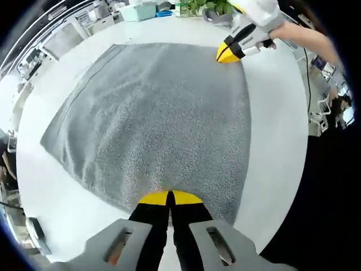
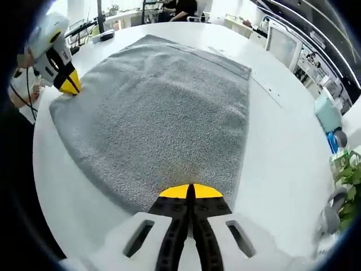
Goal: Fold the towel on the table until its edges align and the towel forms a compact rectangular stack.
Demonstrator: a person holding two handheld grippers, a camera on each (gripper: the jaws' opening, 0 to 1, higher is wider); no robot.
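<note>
A grey towel [image 1: 163, 118] lies spread flat on the round white table [image 1: 276, 169]. In the left gripper view my left gripper [image 1: 169, 197] is shut, its yellow tips pinching the towel's near edge, where the cloth puckers a little. My right gripper [image 1: 228, 53] rests on the towel's far right corner. In the right gripper view the towel [image 2: 163, 113] stretches away from my right gripper [image 2: 190, 192], whose jaws are shut on its near edge. The left gripper [image 2: 69, 84] sits at the towel's left corner there.
A teal box [image 1: 138, 11] and a green plant [image 1: 208, 7] stand at the table's far side. A person's arm [image 1: 304, 36] reaches in from the upper right. A small dark object [image 1: 36, 231] lies near the table's edge. Desks and seated people [image 2: 180, 7] lie beyond.
</note>
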